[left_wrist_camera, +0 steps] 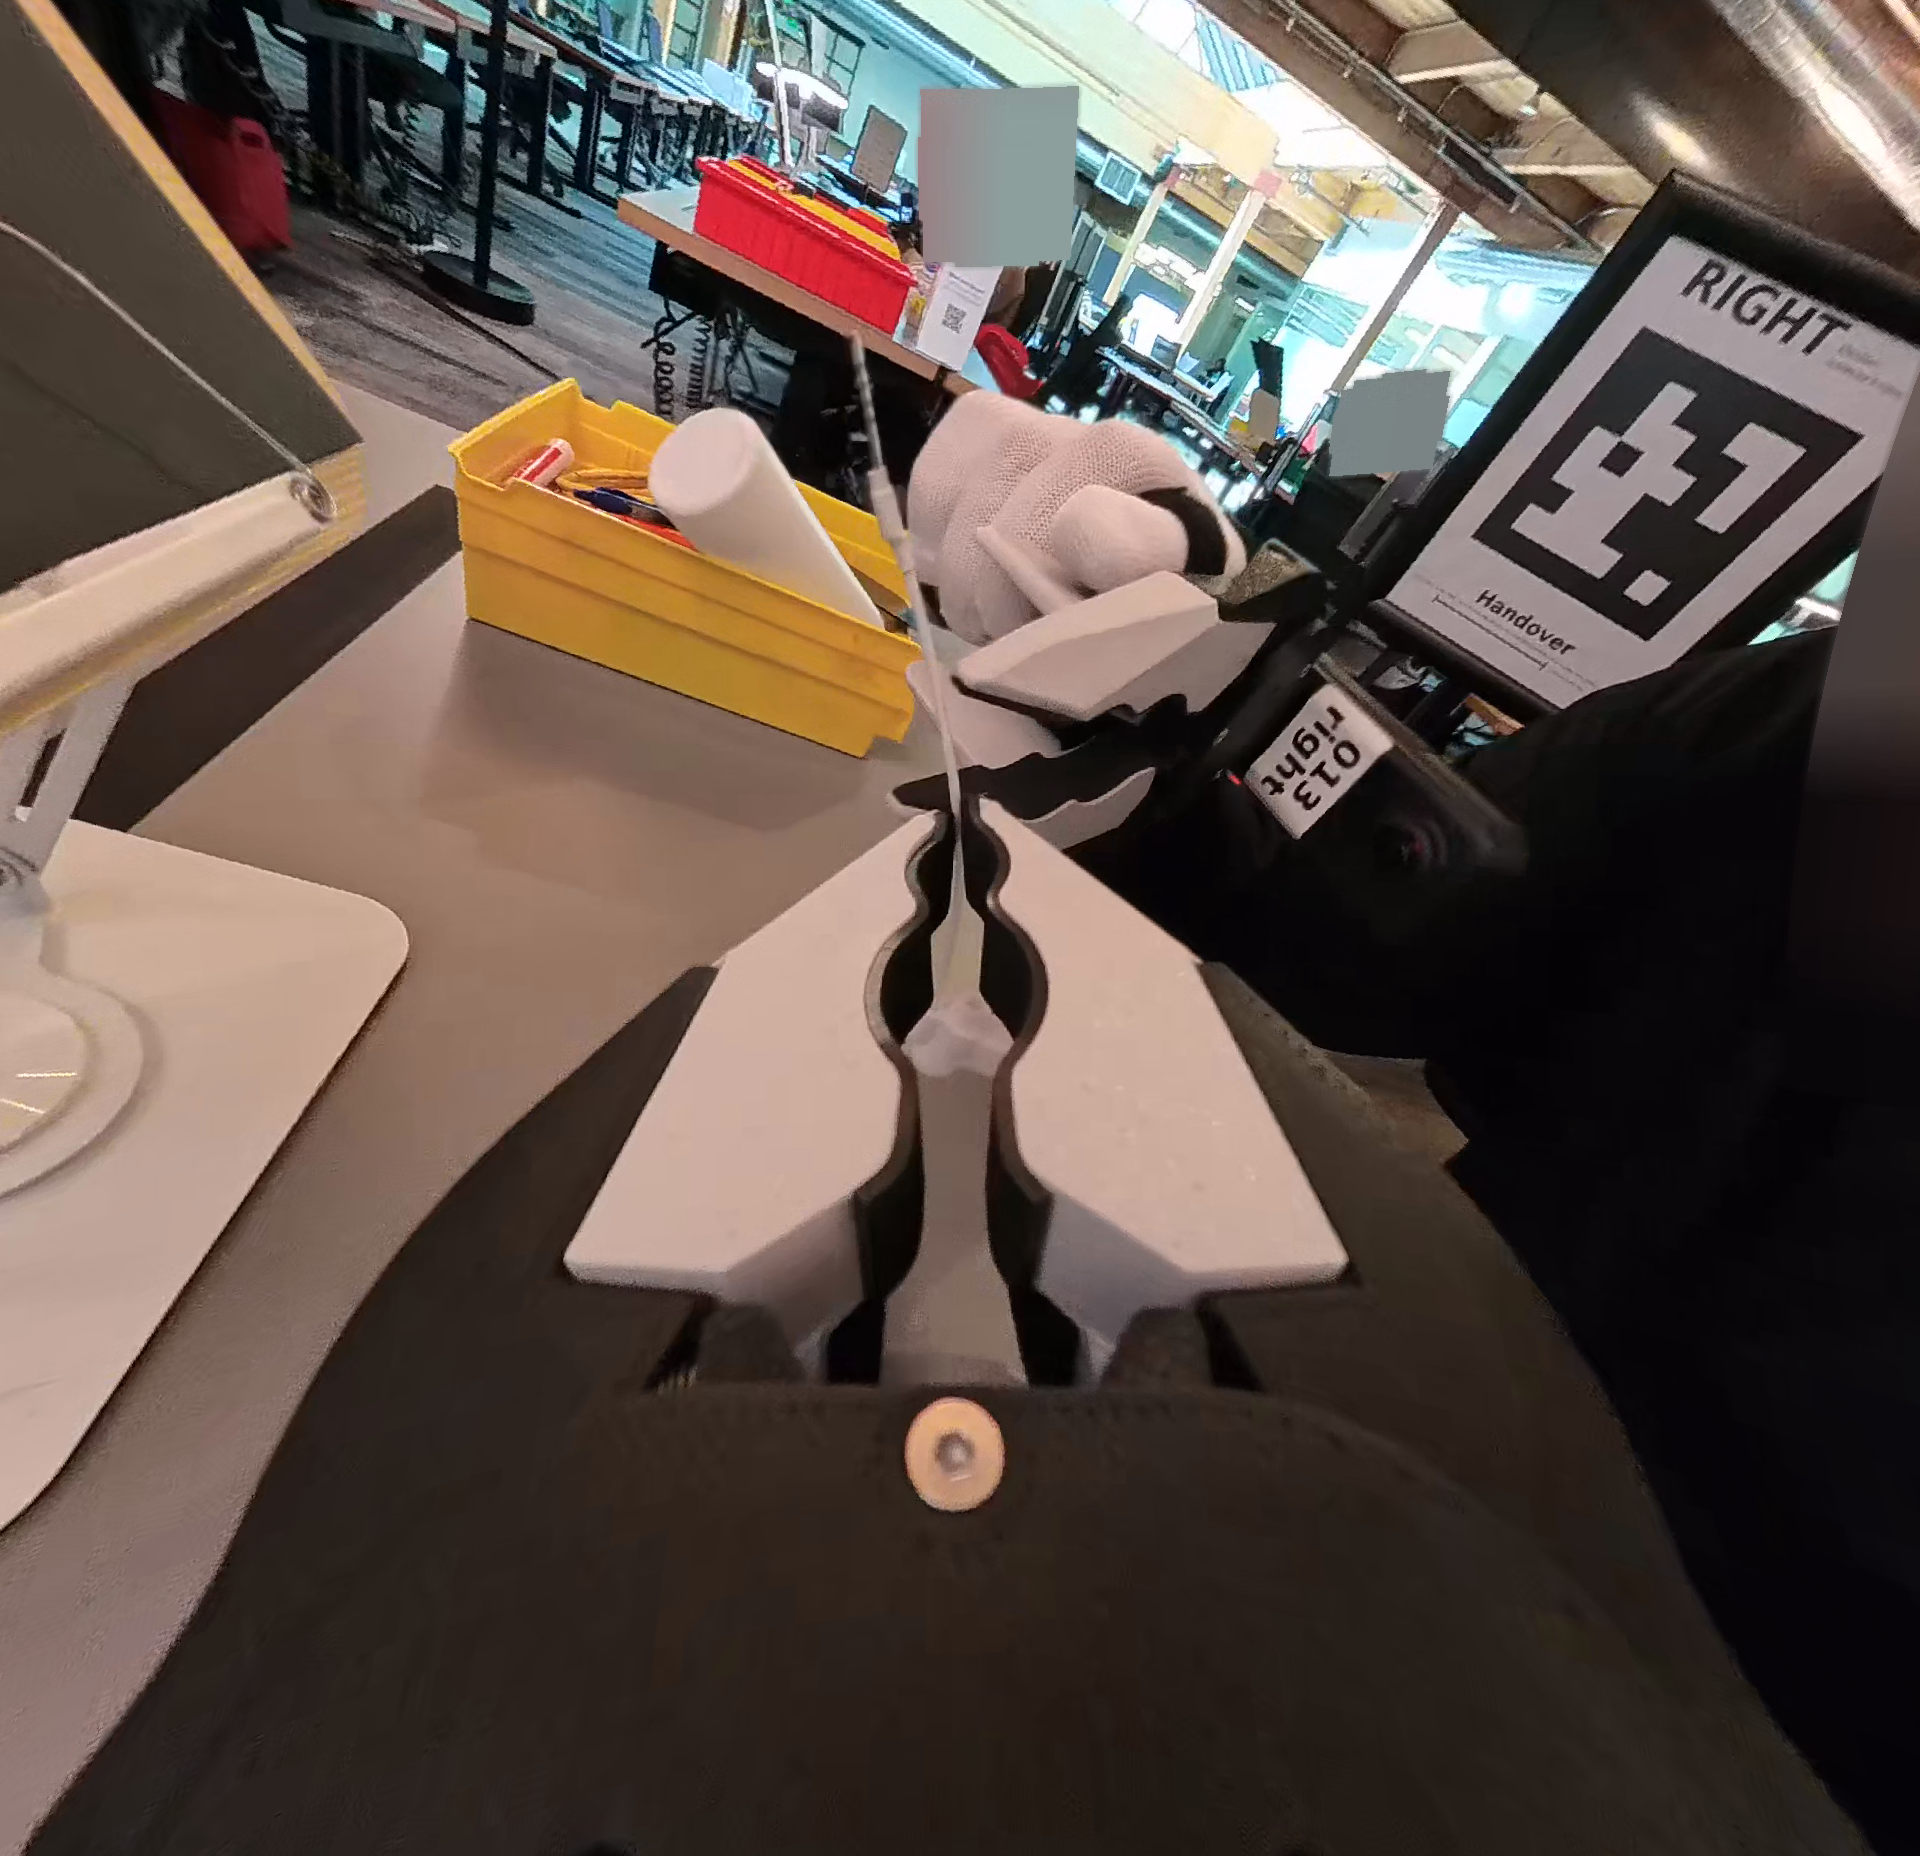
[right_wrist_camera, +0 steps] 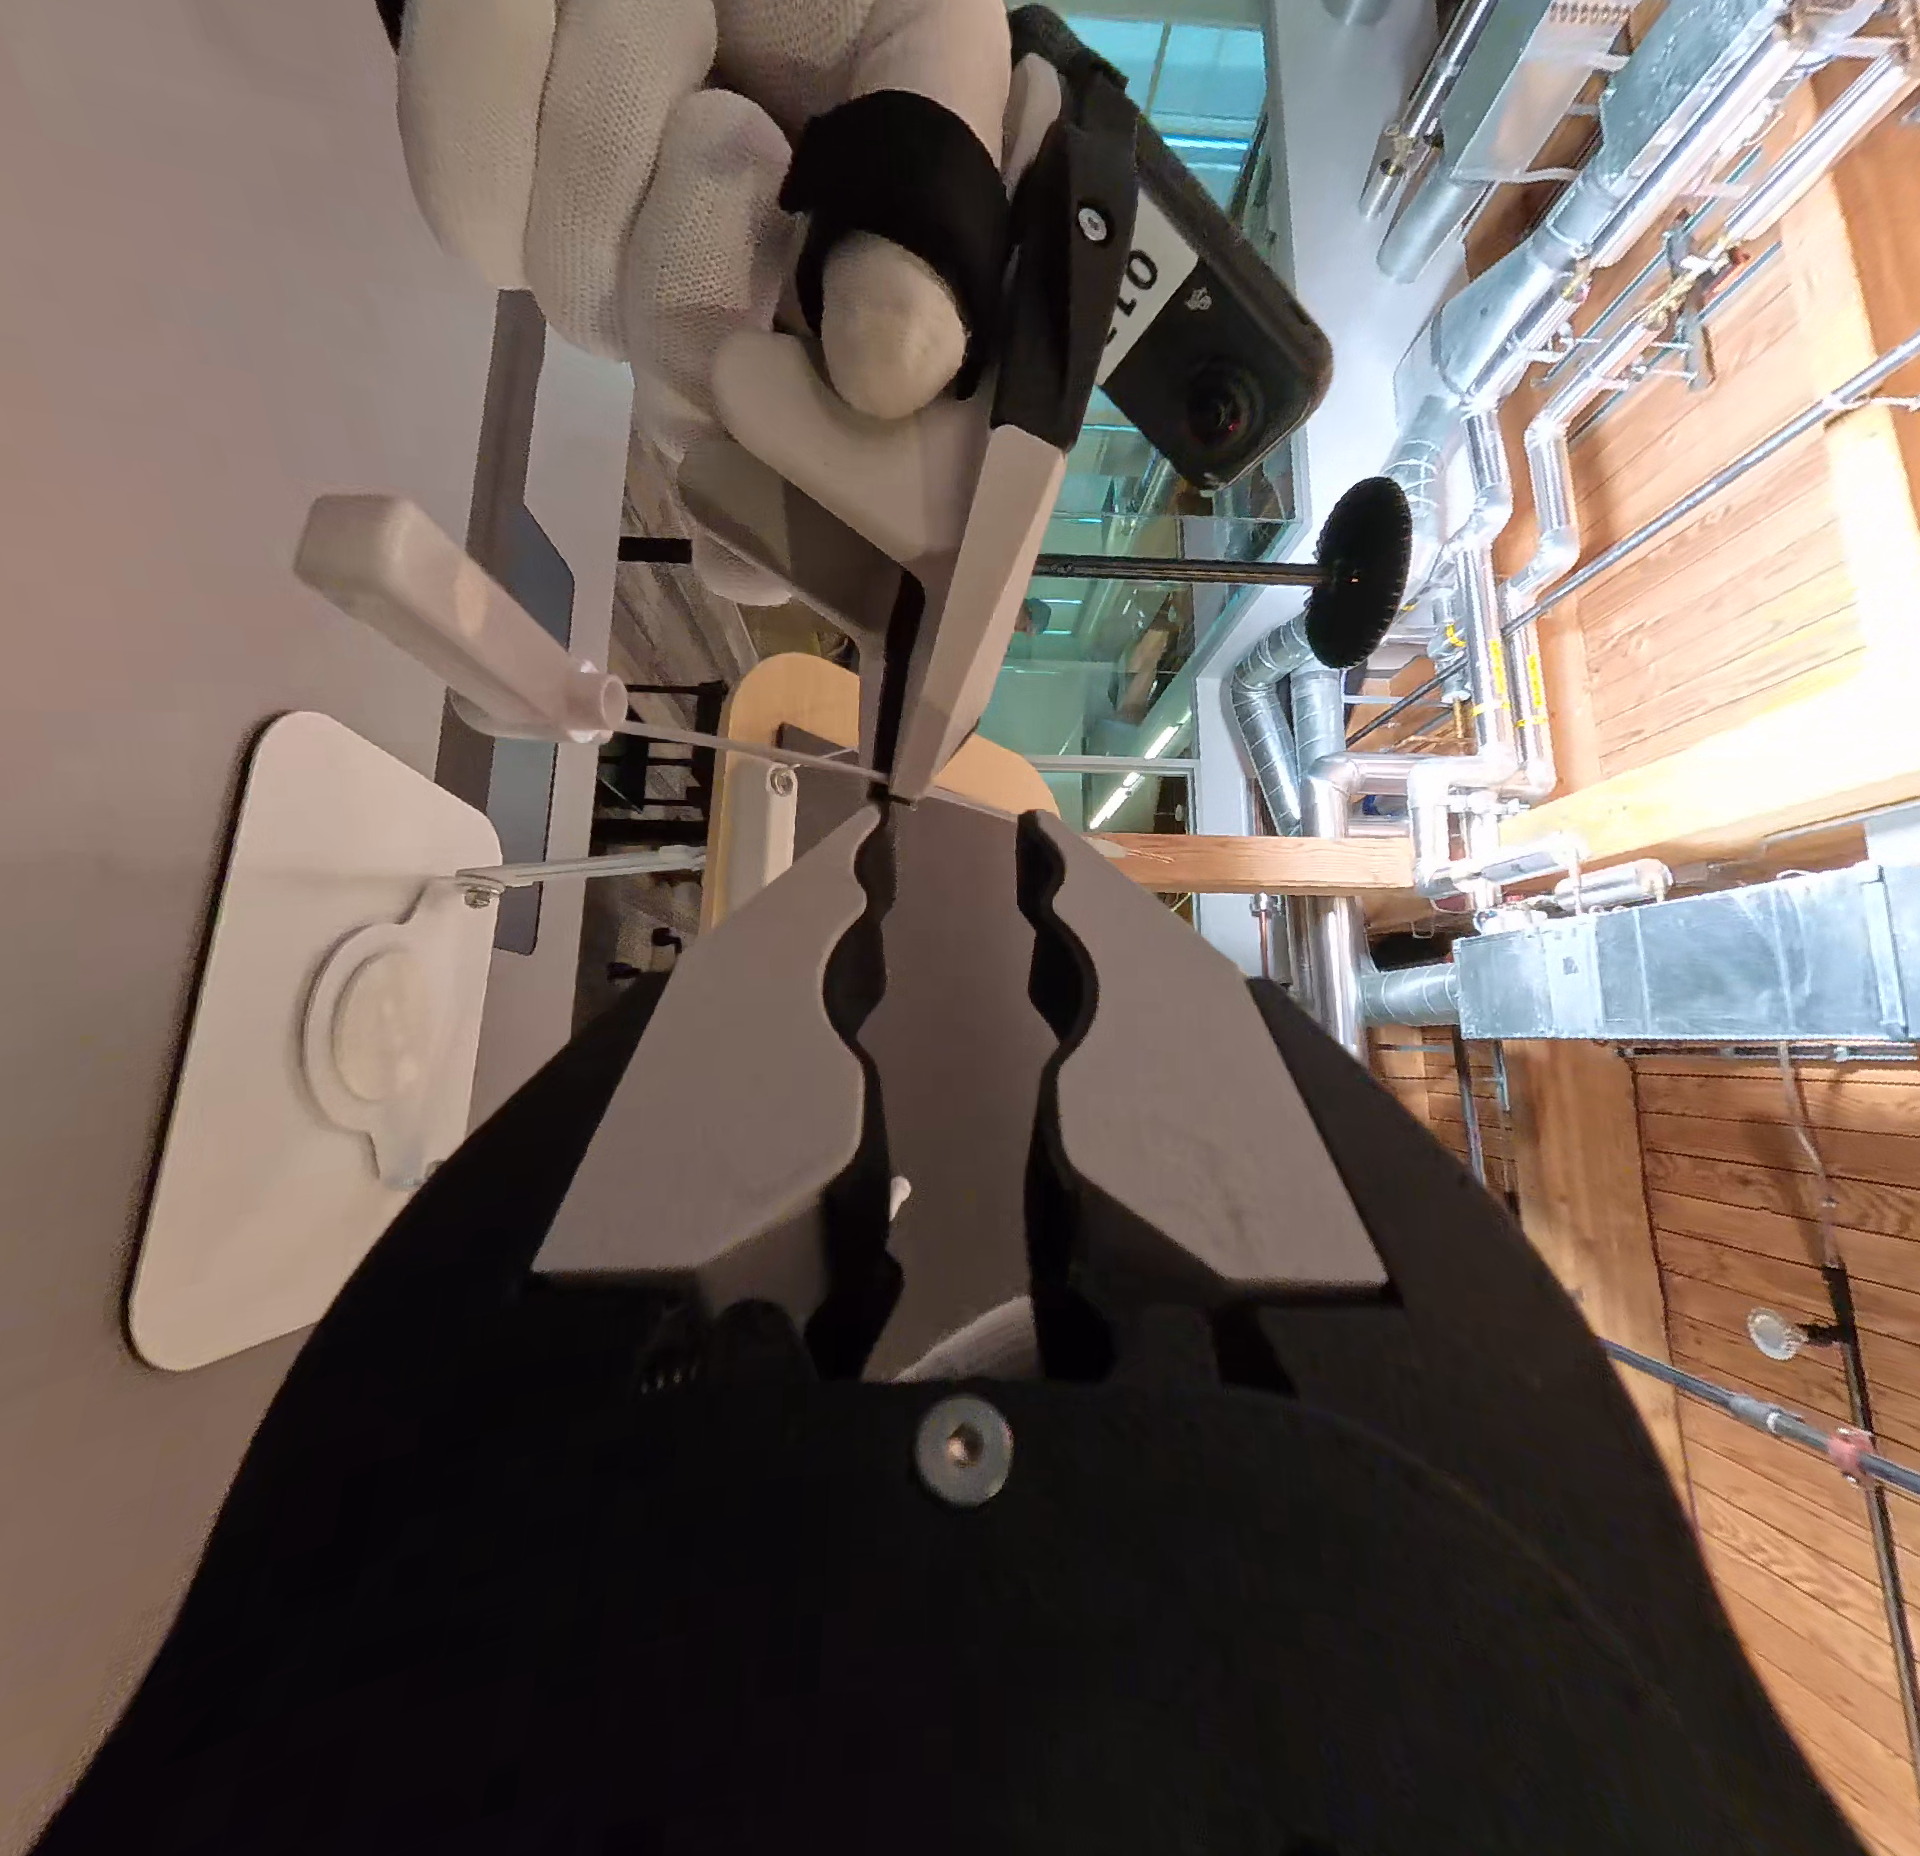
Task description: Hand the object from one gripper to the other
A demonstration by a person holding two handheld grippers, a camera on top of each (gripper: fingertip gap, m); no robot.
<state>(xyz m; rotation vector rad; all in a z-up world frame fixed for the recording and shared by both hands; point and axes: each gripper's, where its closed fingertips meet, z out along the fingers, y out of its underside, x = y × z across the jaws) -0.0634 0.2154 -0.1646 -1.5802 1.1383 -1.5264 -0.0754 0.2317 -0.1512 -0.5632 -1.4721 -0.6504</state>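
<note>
A thin clear plastic pipette (left_wrist_camera: 928, 653) runs up out of my left gripper (left_wrist_camera: 956, 824), which is shut on its stem; its wider bulb end lies in the gap between the fingers, nearer the camera. My right gripper (left_wrist_camera: 935, 736), held by a white-gloved hand (left_wrist_camera: 1039, 497), comes in from the right with its jaws on either side of the stem just past my left fingertips. In the right wrist view my right gripper (right_wrist_camera: 951, 819) is open, and the pipette (right_wrist_camera: 727, 741) crosses its fingertips. The left gripper (right_wrist_camera: 896, 783) pinches the stem from above, with the bulb (right_wrist_camera: 436, 601) off to the left.
A yellow bin (left_wrist_camera: 644, 611) holding a white cylinder (left_wrist_camera: 748, 507) and small items stands on the grey table (left_wrist_camera: 520, 819) behind the grippers. A white stand base (left_wrist_camera: 187, 1027) sits at the left, also in the right wrist view (right_wrist_camera: 312, 1027). A marker board (left_wrist_camera: 1662, 476) stands at the right.
</note>
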